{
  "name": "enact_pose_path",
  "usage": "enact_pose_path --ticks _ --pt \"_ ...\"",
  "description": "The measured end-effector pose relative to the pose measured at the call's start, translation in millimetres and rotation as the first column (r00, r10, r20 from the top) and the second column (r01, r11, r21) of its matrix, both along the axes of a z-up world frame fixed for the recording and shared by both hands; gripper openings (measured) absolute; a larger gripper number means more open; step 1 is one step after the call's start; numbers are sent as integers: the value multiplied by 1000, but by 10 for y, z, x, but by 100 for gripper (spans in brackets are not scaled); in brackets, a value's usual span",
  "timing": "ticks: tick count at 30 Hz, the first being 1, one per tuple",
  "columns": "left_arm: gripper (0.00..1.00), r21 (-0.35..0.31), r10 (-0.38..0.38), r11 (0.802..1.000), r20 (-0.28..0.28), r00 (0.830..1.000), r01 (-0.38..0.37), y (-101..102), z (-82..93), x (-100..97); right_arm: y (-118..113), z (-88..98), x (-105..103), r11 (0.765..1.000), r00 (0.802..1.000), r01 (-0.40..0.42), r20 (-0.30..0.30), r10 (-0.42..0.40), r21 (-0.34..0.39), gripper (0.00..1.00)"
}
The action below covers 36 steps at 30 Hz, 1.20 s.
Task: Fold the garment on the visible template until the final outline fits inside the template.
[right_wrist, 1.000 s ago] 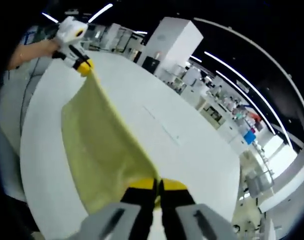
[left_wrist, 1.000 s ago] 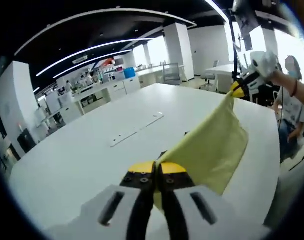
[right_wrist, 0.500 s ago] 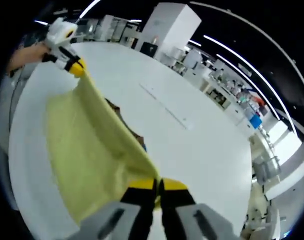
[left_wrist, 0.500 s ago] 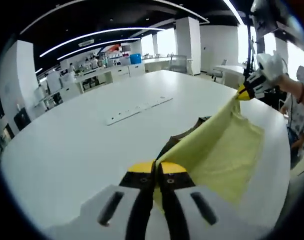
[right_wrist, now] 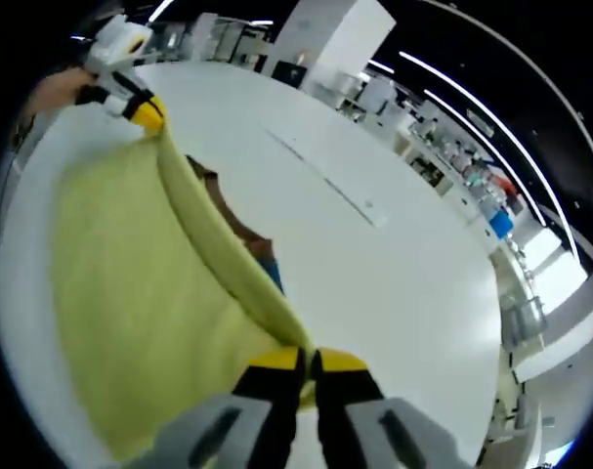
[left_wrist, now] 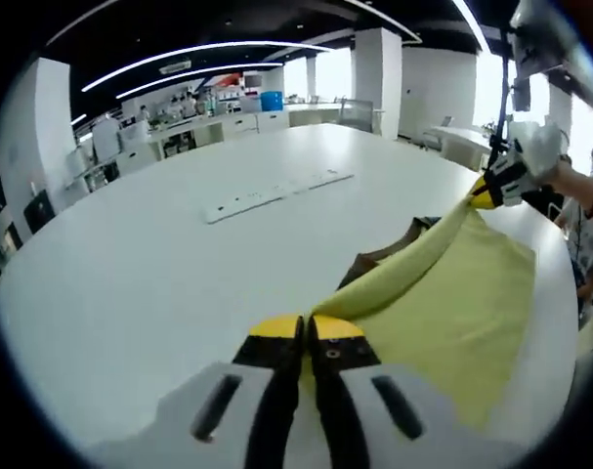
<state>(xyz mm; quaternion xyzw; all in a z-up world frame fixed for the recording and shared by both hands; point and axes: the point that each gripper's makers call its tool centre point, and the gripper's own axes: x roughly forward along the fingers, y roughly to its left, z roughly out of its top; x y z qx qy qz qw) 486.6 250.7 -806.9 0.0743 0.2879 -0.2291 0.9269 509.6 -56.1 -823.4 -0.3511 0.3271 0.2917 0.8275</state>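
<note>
garment (left_wrist: 452, 293): pale yellow cloth we've got stretched by two corners, draping down onto the worktop (left_wrist: 130, 274)
template (left_wrist: 389, 249): brown sheet, mostly hidden beneath

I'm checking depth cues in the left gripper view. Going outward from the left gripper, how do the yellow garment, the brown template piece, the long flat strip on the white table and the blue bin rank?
1. Yellow cloth garment: clamped in the left gripper, spreading right.
2. Brown template piece: behind the garment's raised edge.
3. Long flat white strip: mid-table.
4. Blue bin: on the far counter.

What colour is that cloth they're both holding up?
The garment is pale yellow, plain; the right gripper view shows it best.
</note>
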Motion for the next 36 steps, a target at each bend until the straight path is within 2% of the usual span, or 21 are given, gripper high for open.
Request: enact_pose_path --ticks 4,11,15,19,22,28,32,36 --pt "0 -10 2 1000 -15 1000 -2 16 -96 21 -3 -89 31 999 999 30 -21 -29 37 1" --pt "0 9 -9 1000 -31 999 10 56 -217 40 10 -224 -11 1000 999 10 -37 -9 19 1" --pt "2 10 -3 1000 -28 1000 3 90 -244 78 0 -205 4 998 999 20 -38 -18 52 0" --pt "6 51 -3 999 -18 1000 4 146 -250 97 -18 -199 15 997 999 20 -44 -16 76 2" --pt "9 77 -8 997 -6 1000 9 168 -232 86 -39 -183 33 997 999 27 -38 -24 78 8" --pt "7 97 -45 994 12 999 43 185 -154 -20 -88 -132 5 995 999 41 -35 -38 88 18" --pt "7 171 -97 981 26 995 91 181 -105 -133 -96 -85 -24 996 1000 26 -18 -24 84 23" --pt "8 171 -130 977 32 991 123 164 -108 -153 -87 -38 -76 995 1000 0 -12 1 98 24"
